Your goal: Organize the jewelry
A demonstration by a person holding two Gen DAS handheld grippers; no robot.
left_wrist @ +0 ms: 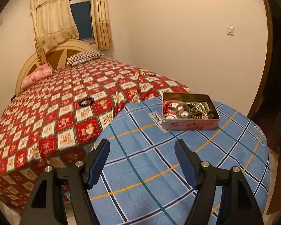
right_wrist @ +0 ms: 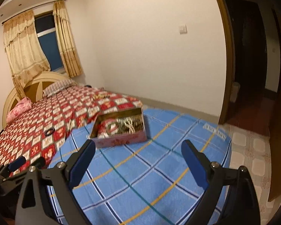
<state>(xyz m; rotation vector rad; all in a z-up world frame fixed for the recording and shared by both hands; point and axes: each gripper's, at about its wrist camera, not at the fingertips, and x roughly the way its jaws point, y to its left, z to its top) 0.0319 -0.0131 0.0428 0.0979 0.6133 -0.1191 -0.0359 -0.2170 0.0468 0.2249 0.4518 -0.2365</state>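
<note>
Left claw (left_wrist: 142, 144) spread wide, empty — right claw (right_wrist: 138, 146) likewise, both level.

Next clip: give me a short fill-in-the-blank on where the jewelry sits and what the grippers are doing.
The open tin of jewelry sits on the ____ plaid cloth.
A black bead bracelet lies on the ____ quilt, outside the tin.
The left gripper and right gripper are both ____ and hold nothing.

Missing words: blue; red; open
</note>
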